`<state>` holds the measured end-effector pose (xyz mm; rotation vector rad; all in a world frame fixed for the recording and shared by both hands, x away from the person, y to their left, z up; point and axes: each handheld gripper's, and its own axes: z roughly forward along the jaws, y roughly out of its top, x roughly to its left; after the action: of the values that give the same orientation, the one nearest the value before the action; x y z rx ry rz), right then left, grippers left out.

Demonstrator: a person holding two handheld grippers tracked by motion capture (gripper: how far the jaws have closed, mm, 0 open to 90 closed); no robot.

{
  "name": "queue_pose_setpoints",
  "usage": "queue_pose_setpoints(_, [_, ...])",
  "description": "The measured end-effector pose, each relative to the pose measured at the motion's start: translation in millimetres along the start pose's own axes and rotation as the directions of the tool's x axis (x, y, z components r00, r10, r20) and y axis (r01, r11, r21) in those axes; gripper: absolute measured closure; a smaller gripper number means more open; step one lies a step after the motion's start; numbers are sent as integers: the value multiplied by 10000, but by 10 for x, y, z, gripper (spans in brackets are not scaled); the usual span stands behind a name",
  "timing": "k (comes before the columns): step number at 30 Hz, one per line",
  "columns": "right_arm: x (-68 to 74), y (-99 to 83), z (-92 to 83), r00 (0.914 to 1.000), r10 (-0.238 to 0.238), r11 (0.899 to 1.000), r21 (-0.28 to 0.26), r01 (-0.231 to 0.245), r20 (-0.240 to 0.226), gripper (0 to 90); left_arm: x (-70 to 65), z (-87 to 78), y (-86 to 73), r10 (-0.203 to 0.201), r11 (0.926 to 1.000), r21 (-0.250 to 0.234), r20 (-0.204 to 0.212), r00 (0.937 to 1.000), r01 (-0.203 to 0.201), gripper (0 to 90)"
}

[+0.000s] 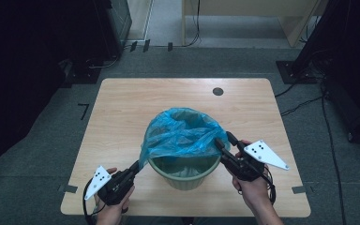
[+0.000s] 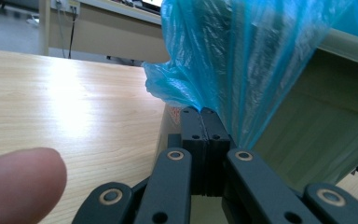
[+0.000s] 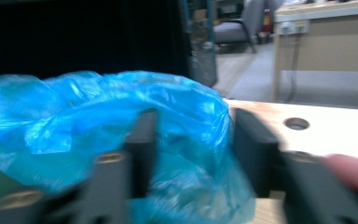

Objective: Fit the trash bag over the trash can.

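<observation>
On a light wooden table (image 1: 122, 117), a pale green wastebasket (image 1: 183, 172) stands near the person's edge, a blue plastic bin liner (image 1: 180, 131) draped over its rim. At its left side the left gripper (image 1: 136, 168) is clenched on the liner's edge, pulling the film taut. At the right side the right gripper (image 1: 224, 140) stands parted, loose liner bunched between its jaws.
</observation>
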<state>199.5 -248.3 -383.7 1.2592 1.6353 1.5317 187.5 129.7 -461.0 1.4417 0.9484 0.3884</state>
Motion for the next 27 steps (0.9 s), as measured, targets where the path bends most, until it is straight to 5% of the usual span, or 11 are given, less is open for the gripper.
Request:
queue_pose_setpoints(2, [6,-28,-28,9992,-157,9997,-168,164,375,820,1,-4,2,-33,10000,-16,12,10000,34,900])
queue_pose_setpoints(4, [-18,-40,-83,9997,-24,9995,-330,31,230,892,-6,-3,1,-20,10000,-24,36,10000,20,900])
queue_pose_setpoints(12, [74,-217,-372,9943,-1039,9936,-425,1049,258,900,-53,0,-31,38,9998,173,193,9998,-42,900])
queue_pose_setpoints(19, [63,-575,-534,9922,-1187,9918,420,1203,-372,900,-74,51,-78,115,9973,724,395,9992,-144,900])
queue_pose_setpoints(21, [75,-638,-515,9908,-1218,9895,711,1259,-586,900,-78,115,-129,106,9889,1471,577,9983,-190,900])
queue_pose_setpoints(24, [121,-760,-436,9844,-1658,9762,1317,1724,-591,900,-30,185,-206,-83,9743,2254,236,9997,27,900])
queue_pose_setpoints(27, [38,-826,-320,9909,-1282,9729,1890,1335,-400,900,74,217,-237,-371,9660,2546,-324,9988,441,900])
